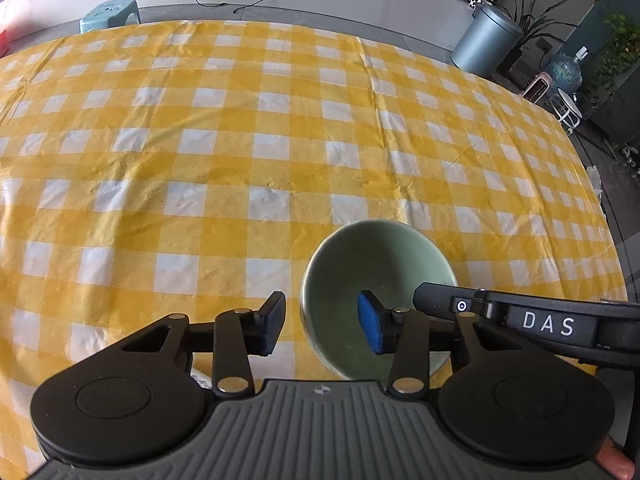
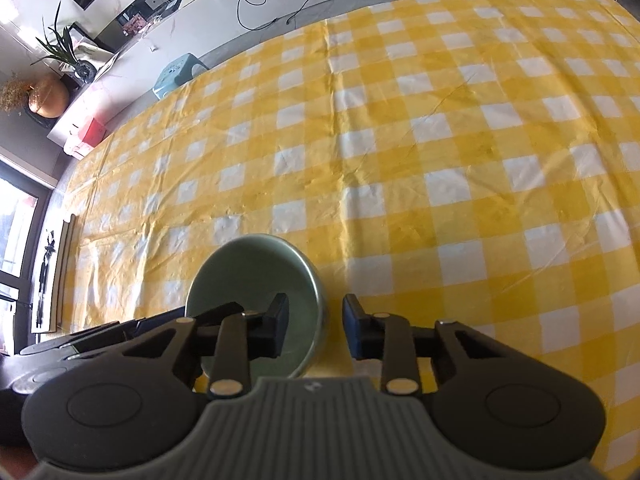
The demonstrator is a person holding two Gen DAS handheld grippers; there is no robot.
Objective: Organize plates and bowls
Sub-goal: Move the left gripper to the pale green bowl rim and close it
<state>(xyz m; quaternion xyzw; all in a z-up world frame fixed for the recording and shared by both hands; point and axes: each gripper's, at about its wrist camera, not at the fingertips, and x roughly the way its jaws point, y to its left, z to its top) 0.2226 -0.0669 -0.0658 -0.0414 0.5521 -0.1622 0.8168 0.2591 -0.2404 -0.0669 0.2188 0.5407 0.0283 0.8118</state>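
A pale green bowl (image 1: 376,276) stands upright on the yellow checked tablecloth (image 1: 240,152), close under both grippers. My left gripper (image 1: 322,328) straddles the bowl's left rim: the blue-padded finger is inside and the other outside, with daylight on both sides of the rim. In the right wrist view, my right gripper (image 2: 316,330) straddles the opposite rim of the same bowl (image 2: 252,276), one finger inside and one outside, pads off the wall. A black finger (image 1: 436,300) of the right gripper reaches over the bowl's right side in the left wrist view. The bowl's near part is hidden behind the gripper bodies.
The cloth-covered table (image 2: 440,140) stretches far ahead of the bowl. Beyond its far edge stand a teal stool (image 1: 110,12), a grey bin (image 1: 486,38) and potted plants (image 1: 536,20). A cable (image 2: 256,4) lies on the floor.
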